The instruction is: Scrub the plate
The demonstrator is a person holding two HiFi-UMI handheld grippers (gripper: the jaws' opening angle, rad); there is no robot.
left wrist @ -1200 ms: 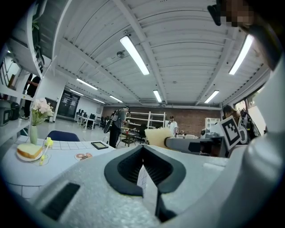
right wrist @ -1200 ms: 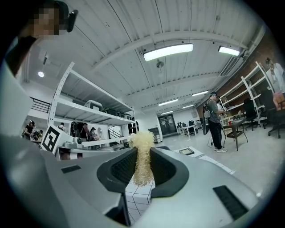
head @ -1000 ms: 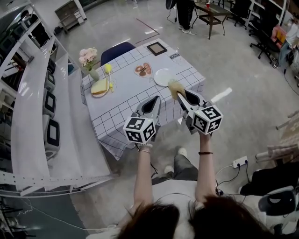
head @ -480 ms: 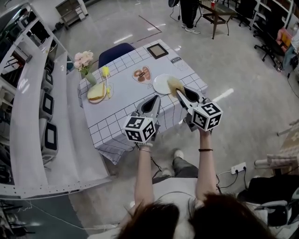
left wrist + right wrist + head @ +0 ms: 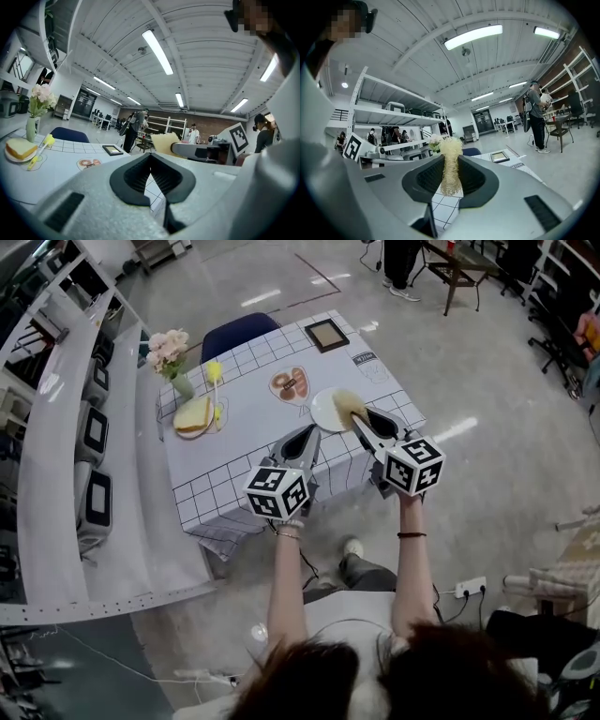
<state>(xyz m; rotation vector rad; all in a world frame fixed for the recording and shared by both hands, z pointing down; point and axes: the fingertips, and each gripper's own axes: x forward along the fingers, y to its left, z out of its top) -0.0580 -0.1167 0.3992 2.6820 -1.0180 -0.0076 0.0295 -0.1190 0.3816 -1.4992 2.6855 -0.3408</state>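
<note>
A white plate (image 5: 322, 412) lies near the front right of the table with the checked cloth (image 5: 244, 442). My right gripper (image 5: 360, 420) (image 5: 450, 159) is shut on a pale yellow fibrous scrubber (image 5: 349, 403) (image 5: 451, 164), held up over the plate's right edge. The left gripper view also shows the scrubber (image 5: 164, 140) at the right gripper's tip. My left gripper (image 5: 309, 435) (image 5: 151, 157) hovers over the table's front edge, left of the plate, with its jaws together and nothing in them. Neither gripper view shows the plate.
On the table stand a flower vase (image 5: 171, 357), a plate with bread (image 5: 194, 415), a doughnut-print mat (image 5: 289, 383) and a small picture frame (image 5: 328, 335). A blue chair (image 5: 234, 336) stands behind the table. White shelving (image 5: 84, 427) runs along the left.
Both grippers and the head view have come nearer to the table. The scrubber now overlaps the plate's right edge instead of sitting short of it. Both jaws are unchanged.
</note>
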